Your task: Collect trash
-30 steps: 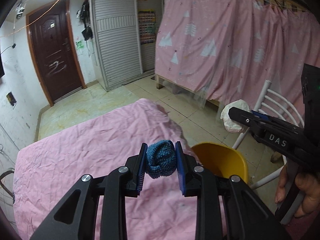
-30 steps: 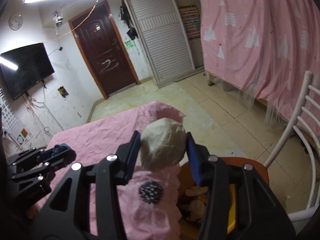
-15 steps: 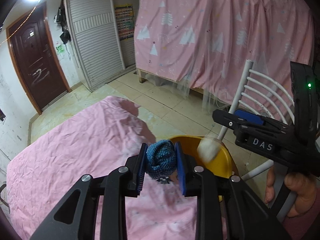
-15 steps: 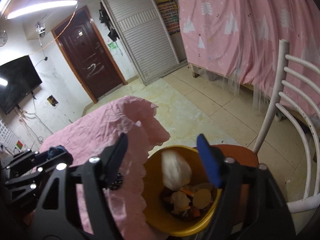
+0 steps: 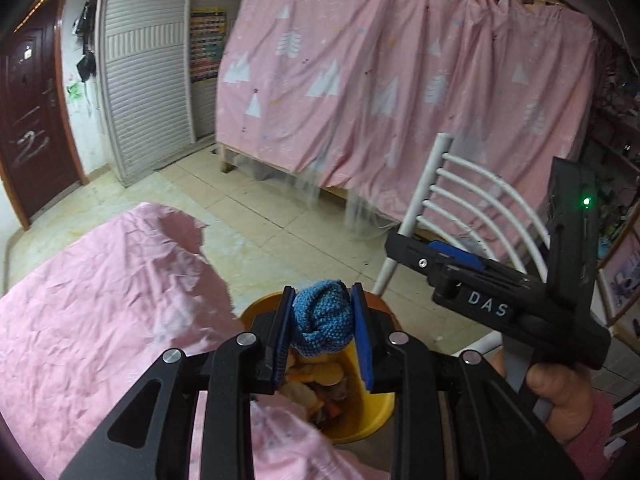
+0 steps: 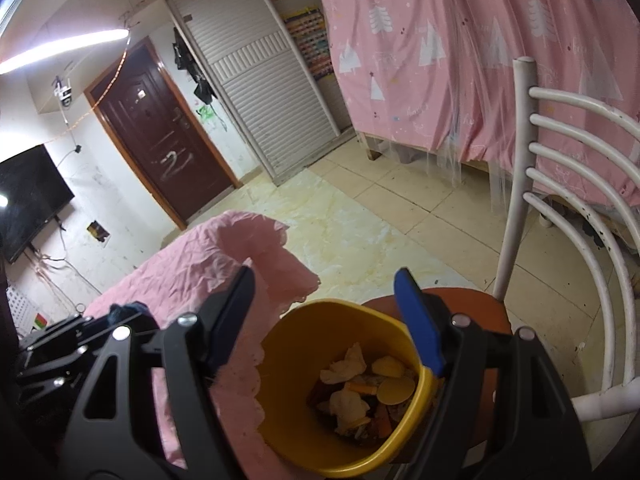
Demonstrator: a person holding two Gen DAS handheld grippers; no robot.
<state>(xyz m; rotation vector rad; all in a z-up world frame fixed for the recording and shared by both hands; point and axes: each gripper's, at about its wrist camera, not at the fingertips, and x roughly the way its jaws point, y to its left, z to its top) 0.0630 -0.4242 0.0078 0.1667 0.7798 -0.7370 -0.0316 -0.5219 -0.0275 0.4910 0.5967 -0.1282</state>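
Note:
A yellow bin (image 6: 296,344) stands on a chair seat at the table's edge, with paper scraps and peels (image 6: 356,384) inside. My left gripper (image 5: 322,300) holds a blue knitted ball (image 5: 323,324) right above the bin's (image 5: 360,412) mouth. Its jaws are opening, and the ball still sits between the blue pads. My right gripper (image 6: 325,280) hangs over the bin, open and empty. It also shows in the left wrist view (image 5: 400,242), held by a hand in a pink sleeve (image 5: 568,404). In the right wrist view, the left gripper (image 6: 120,312) shows at lower left.
A pink cloth (image 5: 80,320) covers the table, and its lace edge (image 6: 240,376) hangs against the bin. The white chair back (image 6: 520,200) rises to the right above the orange seat (image 6: 472,304). Tiled floor (image 6: 380,220), a pink curtain (image 5: 400,80) and a dark door (image 6: 160,140) lie beyond.
My right gripper opened and let a pale paper ball fall into the bin. Both grippers moved toward the bin, and the blue ball now hangs over its mouth.

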